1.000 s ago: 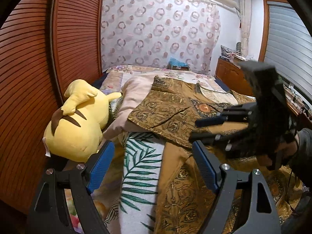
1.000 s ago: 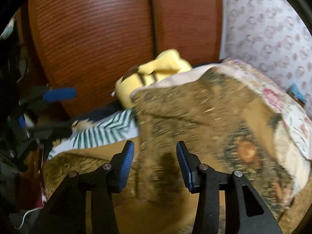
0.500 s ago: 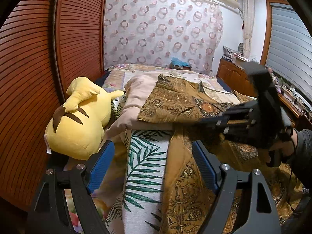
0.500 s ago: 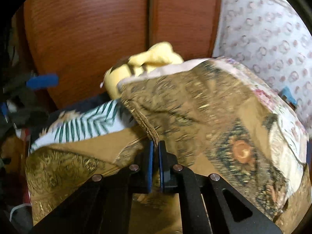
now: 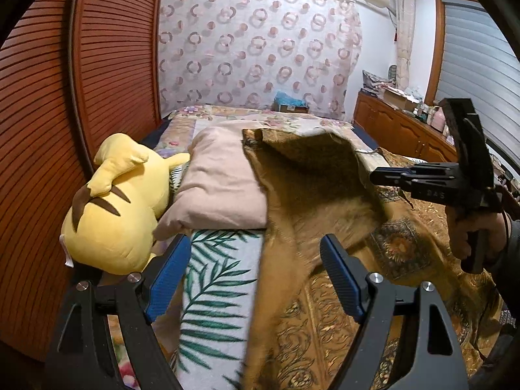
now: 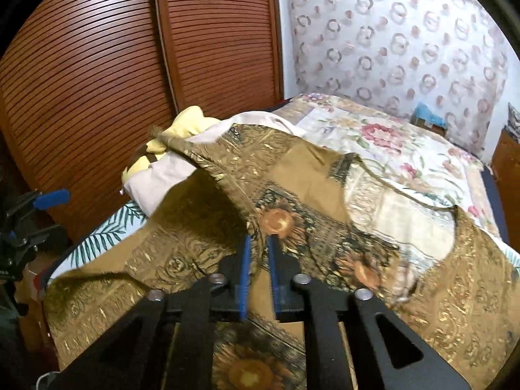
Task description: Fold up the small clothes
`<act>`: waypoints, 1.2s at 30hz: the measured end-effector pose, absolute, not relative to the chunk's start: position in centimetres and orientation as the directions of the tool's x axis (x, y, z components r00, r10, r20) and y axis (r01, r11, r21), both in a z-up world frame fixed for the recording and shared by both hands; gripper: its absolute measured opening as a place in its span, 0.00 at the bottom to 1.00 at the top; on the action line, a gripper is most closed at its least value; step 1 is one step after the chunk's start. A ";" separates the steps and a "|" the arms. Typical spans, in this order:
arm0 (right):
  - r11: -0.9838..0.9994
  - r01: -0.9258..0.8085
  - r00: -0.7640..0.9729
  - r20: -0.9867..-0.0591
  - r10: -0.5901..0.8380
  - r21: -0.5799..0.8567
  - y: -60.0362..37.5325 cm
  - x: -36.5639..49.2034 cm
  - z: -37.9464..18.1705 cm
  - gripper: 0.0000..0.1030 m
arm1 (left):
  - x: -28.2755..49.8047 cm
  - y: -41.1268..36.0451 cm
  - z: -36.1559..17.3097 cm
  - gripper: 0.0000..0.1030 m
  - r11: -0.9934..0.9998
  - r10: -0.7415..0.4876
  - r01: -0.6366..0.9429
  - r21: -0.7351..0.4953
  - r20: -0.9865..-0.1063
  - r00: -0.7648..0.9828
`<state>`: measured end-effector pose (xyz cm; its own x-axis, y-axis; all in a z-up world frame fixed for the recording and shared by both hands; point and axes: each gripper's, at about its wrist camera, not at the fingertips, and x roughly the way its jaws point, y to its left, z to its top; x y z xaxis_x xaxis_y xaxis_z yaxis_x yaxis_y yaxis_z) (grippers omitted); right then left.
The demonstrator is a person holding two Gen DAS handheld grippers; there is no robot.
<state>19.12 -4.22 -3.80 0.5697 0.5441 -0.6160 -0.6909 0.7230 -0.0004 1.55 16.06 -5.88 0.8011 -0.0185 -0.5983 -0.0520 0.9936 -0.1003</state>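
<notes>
We count one brown patterned garment (image 6: 201, 234) beside the one pillow (image 5: 221, 188); right gripper (image 6: 258, 253) – jaws opening – pinches its raised edge; left gripper (image 5: 256, 269) gapes empty; one yellow plush toy (image 5: 113, 204) touches the pillow.

Warm, dim indoor light; heavy fisheye bending and dark vignetting at edges. Motion blur is seen on the garment (image 5: 312, 188), shadowed underneath.

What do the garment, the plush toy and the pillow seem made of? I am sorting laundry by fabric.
Garment: looks like thin woven cloth, gold-brown print, faint sheen; it drapes and creases softly.
Plush toy: yellow short-pile fleece, matte and fuzzy, with rounded stuffed bulges.
Pillow: pale pink smooth cover, probably cotton or a blend; matte, lightly wrinkled.
</notes>
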 end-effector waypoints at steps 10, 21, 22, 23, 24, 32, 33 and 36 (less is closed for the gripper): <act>0.716 -0.696 0.552 -0.604 0.575 0.044 -4.2 18.6 -3.3 0.28 | 3.3 14.7 -6.5 0.80 0.996 -0.033 -0.026 -0.086 -0.620 0.784; 0.461 -0.887 0.346 -0.661 0.666 0.000 0.4 17.1 -4.9 0.42 | 4.4 15.6 -6.5 0.80 0.994 -0.013 -0.060 -0.094 -0.630 0.777; 0.444 -0.896 0.335 -0.667 0.666 -0.007 0.8 17.2 -5.1 0.42 | 4.5 15.7 -6.5 0.80 0.994 -0.013 -0.061 -0.095 -0.632 0.775; 0.433 -0.901 0.328 -0.673 0.663 -0.013 1.2 17.2 -5.3 0.42 | 4.6 15.8 -6.4 0.80 0.994 -0.011 -0.063 -0.094 -0.635 0.773; 0.422 -0.907 0.321 -0.681 0.658 -0.020 1.7 17.3 -5.6 0.42 | 4.7 15.9 -6.3 0.80 0.994 -0.010 -0.065 -0.093 -0.637 0.771; 0.393 -0.919 0.305 -0.710 0.634 -0.044 2.8 18.9 -5.9 0.11 | 6.1 16.2 -6.0 0.80 0.993 -0.005 -0.074 -0.092 -0.656 0.755; 0.397 -0.917 0.308 -0.702 0.643 -0.039 2.8 19.0 -4.8 0.07 | 6.3 16.3 -5.9 0.80 0.993 -0.004 -0.075 -0.091 -0.660 0.751; 0.433 -0.901 0.336 -0.669 0.663 -0.023 1.8 20.3 -3.3 0.04 | 7.1 16.5 -5.8 0.80 0.992 -0.008 -0.076 -0.097 -0.670 0.742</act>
<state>20.32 1.79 -3.29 0.3360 0.6631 -0.6689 -0.9010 0.4331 -0.0233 7.09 16.49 -5.75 0.7421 -0.0083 -0.6702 -0.0761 0.9924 -0.0965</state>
